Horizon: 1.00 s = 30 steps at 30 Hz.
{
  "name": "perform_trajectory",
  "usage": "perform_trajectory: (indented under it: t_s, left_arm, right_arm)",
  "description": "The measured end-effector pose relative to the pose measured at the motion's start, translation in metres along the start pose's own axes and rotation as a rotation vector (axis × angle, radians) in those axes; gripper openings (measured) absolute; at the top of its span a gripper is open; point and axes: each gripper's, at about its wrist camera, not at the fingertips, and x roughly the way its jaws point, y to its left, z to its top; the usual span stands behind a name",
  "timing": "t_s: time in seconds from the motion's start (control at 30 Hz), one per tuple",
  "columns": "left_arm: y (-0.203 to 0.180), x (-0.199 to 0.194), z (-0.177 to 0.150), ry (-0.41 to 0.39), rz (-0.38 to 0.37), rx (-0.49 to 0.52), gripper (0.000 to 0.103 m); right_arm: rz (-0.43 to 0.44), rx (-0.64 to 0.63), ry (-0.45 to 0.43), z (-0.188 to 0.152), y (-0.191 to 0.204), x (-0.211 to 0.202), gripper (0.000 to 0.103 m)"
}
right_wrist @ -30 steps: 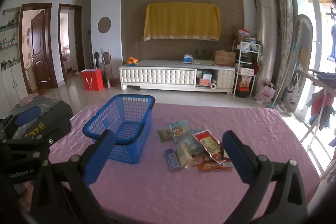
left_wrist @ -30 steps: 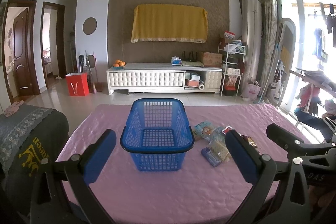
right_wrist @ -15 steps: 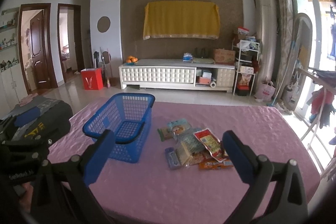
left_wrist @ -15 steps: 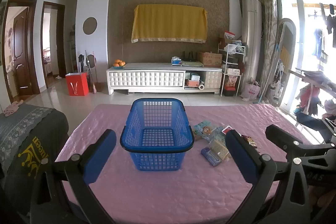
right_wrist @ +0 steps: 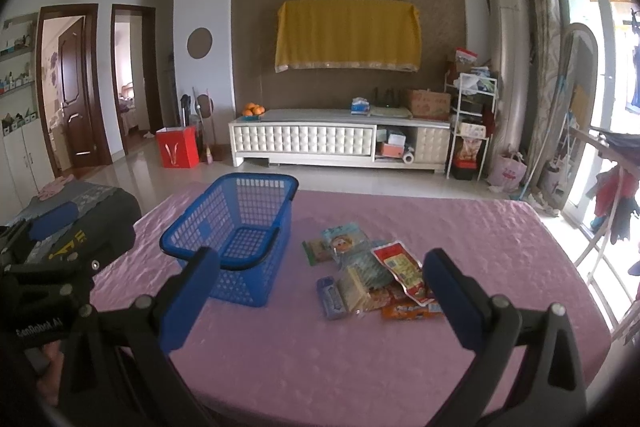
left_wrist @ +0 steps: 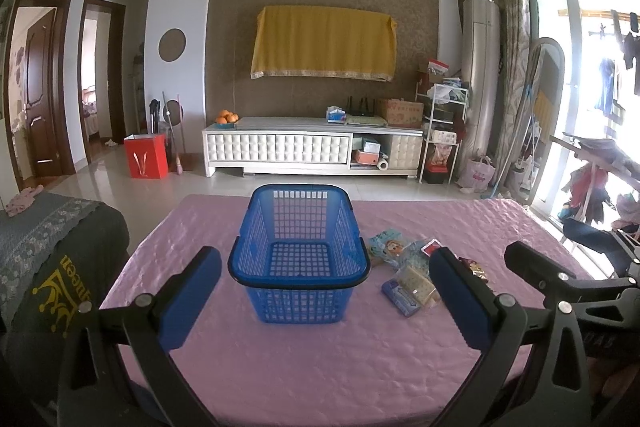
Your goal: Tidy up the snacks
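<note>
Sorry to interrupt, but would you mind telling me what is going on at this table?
A person holds a two-finger gripper in each hand over a pink quilted tablecloth. The left gripper and right gripper are both open and hold nothing. The blue plastic mesh basket is empty, and the pile of snack packets lies beside it, untouched.

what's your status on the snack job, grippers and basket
Left gripper and right gripper both open, holding nothing. Blue basket upright, nothing in it; snack packets piled beside it on the pink tablecloth. Path to the pile unobstructed.
</note>
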Motion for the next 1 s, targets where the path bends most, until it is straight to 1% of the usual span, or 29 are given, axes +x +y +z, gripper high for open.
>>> perform_trajectory:
  t_s: [0.4, 0.7, 0.83, 1.0]
  left_arm:
    - [0.0, -0.007, 0.001, 0.006, -0.007, -0.002, 0.103]
    - [-0.007, 0.002, 0.009, 0.024, -0.016, 0.002, 0.103]
    - [-0.014, 0.015, 0.017, 0.041, -0.028, 0.012, 0.103]
    - [-0.035, 0.05, 0.021, 0.105, -0.055, 0.028, 0.103]
  right_arm:
    - [-0.002, -0.001, 0.0, -0.001, 0.001, 0.0, 0.103]
    - [0.004, 0.0, -0.001, -0.002, -0.001, 0.003, 0.103]
    - [0.01, 0.01, 0.005, 0.003, -0.013, 0.007, 0.103]
    - [0.037, 0.022, 0.015, 0.01, -0.037, 0.018, 0.103]
